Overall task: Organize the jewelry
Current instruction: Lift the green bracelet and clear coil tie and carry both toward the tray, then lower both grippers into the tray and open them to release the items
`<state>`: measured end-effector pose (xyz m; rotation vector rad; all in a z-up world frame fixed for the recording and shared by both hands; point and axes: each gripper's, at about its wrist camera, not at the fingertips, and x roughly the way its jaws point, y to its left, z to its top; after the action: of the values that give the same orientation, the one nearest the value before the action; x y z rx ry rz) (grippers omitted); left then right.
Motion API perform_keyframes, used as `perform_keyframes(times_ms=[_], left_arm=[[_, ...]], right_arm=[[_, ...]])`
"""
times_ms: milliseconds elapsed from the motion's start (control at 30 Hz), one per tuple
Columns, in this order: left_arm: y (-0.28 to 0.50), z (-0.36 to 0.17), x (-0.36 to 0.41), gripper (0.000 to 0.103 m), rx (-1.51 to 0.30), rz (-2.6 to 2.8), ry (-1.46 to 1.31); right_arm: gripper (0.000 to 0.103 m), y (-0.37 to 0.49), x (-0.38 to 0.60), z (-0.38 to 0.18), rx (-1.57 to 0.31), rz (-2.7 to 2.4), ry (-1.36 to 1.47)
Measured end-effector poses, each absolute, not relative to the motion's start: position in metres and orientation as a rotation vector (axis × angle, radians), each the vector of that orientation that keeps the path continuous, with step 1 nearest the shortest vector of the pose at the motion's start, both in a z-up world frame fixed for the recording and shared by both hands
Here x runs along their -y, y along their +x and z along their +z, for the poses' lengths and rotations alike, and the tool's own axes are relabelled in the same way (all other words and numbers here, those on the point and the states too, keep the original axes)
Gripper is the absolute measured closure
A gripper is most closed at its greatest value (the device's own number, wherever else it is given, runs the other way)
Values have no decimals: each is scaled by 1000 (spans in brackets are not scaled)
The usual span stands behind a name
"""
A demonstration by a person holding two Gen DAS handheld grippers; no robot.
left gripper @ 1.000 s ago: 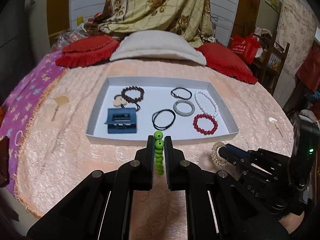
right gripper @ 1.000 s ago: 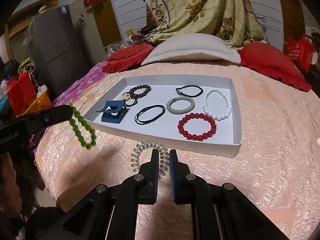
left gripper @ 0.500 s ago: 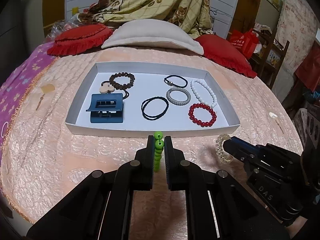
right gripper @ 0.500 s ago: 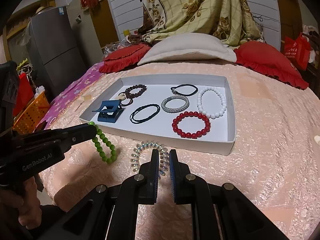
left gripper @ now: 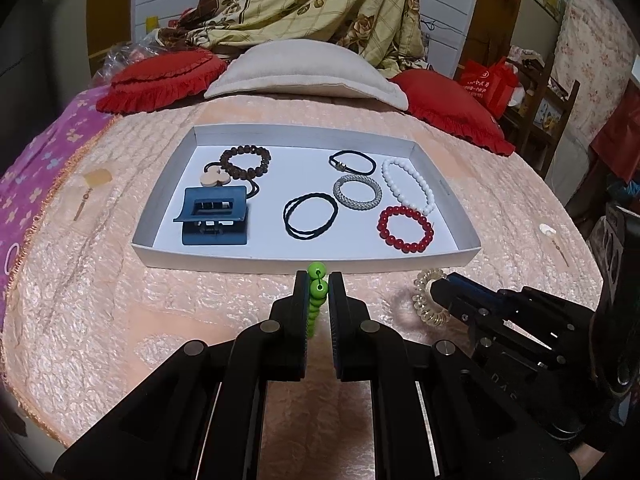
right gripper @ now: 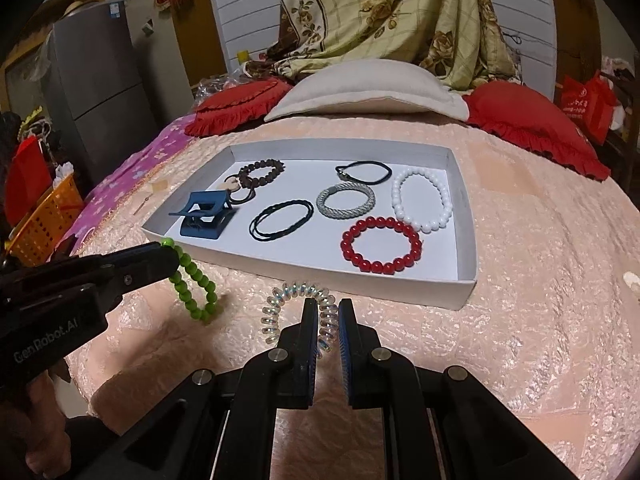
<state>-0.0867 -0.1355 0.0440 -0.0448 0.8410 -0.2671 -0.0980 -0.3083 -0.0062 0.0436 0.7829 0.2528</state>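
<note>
The green round-bead bracelet hangs clamped between the fingers of the left gripper, just in front of the near wall of the shallow white cardboard tray. The left wrist view shows it only edge-on, as a thin column of beads; the right wrist view shows its whole loop, its lowest beads at or just above the peach quilted bedspread. The clear iridescent spiral hair tie is pinched by the right gripper, also just in front of the tray, to the right of the bracelet. Inside the tray lie a red bead bracelet, a white bead bracelet and a dark blue claw clip. Compared with a second ago, the green bracelet hangs lower and nearer the tray, and the tray looms closer in the left view.
</note>
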Motion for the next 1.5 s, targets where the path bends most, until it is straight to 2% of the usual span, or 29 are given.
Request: perform_keyframes(times_ms=[467, 767, 1033, 1233, 1500], left_arm=[[-90, 47, 124, 95, -808, -332, -103], [-81, 65, 123, 95, -740, -371, -138], [-22, 94, 126, 95, -721, -403, -162], [52, 67, 140, 95, -836, -421, -164], [96, 40, 153, 95, -864, -424, -227]], right_arm=[[94, -102, 322, -4, -763, 243, 79], [94, -78, 334, 18, -716, 273, 132], [94, -17, 331, 25, -770, 302, 159], [94, 13, 314, 1, -828, 307, 136], [94, 28, 308, -23, -915, 311, 137]])
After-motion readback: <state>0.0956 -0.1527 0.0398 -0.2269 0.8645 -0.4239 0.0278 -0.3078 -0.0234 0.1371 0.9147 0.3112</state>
